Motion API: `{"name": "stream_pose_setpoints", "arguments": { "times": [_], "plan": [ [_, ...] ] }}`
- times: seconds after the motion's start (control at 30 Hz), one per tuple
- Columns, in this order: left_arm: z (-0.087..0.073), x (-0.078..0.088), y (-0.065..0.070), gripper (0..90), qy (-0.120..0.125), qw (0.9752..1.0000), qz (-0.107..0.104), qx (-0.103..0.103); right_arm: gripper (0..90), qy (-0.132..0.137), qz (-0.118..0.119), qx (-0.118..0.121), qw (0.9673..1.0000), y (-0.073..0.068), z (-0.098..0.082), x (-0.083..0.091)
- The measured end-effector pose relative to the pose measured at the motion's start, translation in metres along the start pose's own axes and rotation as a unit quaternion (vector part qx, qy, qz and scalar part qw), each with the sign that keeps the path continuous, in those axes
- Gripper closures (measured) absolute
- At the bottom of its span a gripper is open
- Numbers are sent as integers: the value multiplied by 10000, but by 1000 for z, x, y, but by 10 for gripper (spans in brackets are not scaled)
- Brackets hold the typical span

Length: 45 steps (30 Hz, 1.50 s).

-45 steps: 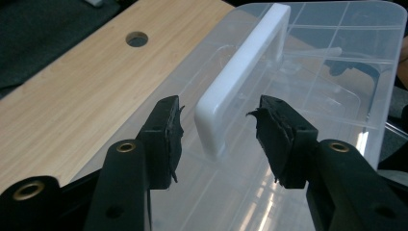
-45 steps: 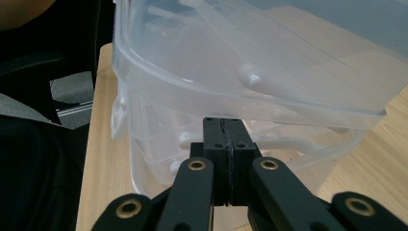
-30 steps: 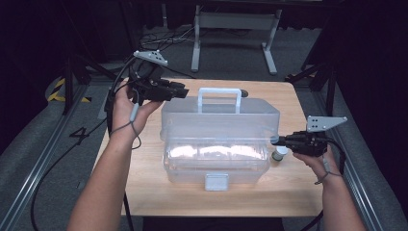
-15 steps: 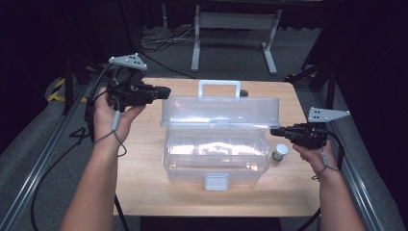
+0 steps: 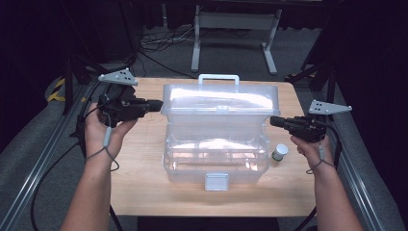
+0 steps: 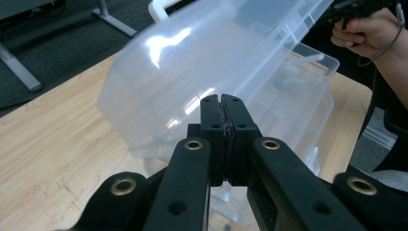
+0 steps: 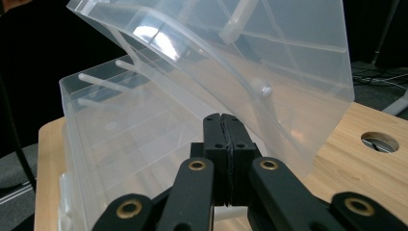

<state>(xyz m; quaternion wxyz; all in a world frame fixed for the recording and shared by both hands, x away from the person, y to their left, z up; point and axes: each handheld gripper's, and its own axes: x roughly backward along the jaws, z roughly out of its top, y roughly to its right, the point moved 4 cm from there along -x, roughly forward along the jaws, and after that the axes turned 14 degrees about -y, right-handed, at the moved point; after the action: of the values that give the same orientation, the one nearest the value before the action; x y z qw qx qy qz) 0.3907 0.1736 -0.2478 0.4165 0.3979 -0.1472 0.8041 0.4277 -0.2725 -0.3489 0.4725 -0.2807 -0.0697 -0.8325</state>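
In the high view, one clear plastic box [image 5: 216, 154] is being shown at the centre of the frame on one wooden table [image 5: 144, 178], its lid [image 5: 221, 103] raised toward the top of the frame; contents cannot be made out through the glare. One small capped jar [image 5: 279, 152] is standing just right of the box. Two grippers are being held: the left gripper [image 5: 156, 104] at the lid's left edge, the right gripper [image 5: 273, 121] at centre right.

In the left gripper view, its jaws are being held pressed together at lower centre, before the tilted lid [image 6: 202, 62].

In the right gripper view, the jaws are likewise being held together, nothing between them, below the lid [image 7: 231, 53].
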Motion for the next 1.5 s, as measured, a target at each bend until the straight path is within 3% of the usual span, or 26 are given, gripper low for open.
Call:
{"name": "stream_pose_setpoints", "arguments": {
  "times": [0.23, 0.43, 0.7, 0.83, 0.93, 1.07, 1.13, 1.3, 1.4, 1.5],
  "plan": [
    [-16, -13, 7, 883, 19, 9999, -131, -3, 899, 153, -158, -139, 9997, 1, 5, 2],
    [-19, -27, 15, 883, 93, 9996, -276, -27, 899, 253, -278, -189, 9991, 1, 6, 5],
    [-27, -52, 18, 883, 327, 9987, -393, -37, 899, 310, -332, -289, 9985, 1, 7, 6],
    [-30, -60, 16, 883, 566, 9980, -288, -36, 898, 305, -393, -302, 9983, 0, 7, 6],
    [-29, -64, 15, 883, 666, 9970, -394, 33, 897, 324, -443, -337, 9979, -2, 6, 5],
    [-32, -73, 11, 884, 614, 9980, -111, 48, 896, 348, -460, -359, 9977, -3, 5, 5],
    [-33, -76, 8, 886, 653, 9977, -97, 166, 894, 327, -483, -330, 9978, -4, 5, 5],
    [-35, -76, 1, 892, 753, 9970, 84, 176, 885, 323, -554, -309, 9975, -6, 3, 8],
    [-34, -76, 0, 892, 827, 9964, 107, 181, 883, 304, -583, -282, 9974, -7, 2, 9],
    [-34, -75, -4, 891, 939, 9955, -65, 131, 881, 298, -591, -271, 9974, -8, 0, 9]
  ]
}}
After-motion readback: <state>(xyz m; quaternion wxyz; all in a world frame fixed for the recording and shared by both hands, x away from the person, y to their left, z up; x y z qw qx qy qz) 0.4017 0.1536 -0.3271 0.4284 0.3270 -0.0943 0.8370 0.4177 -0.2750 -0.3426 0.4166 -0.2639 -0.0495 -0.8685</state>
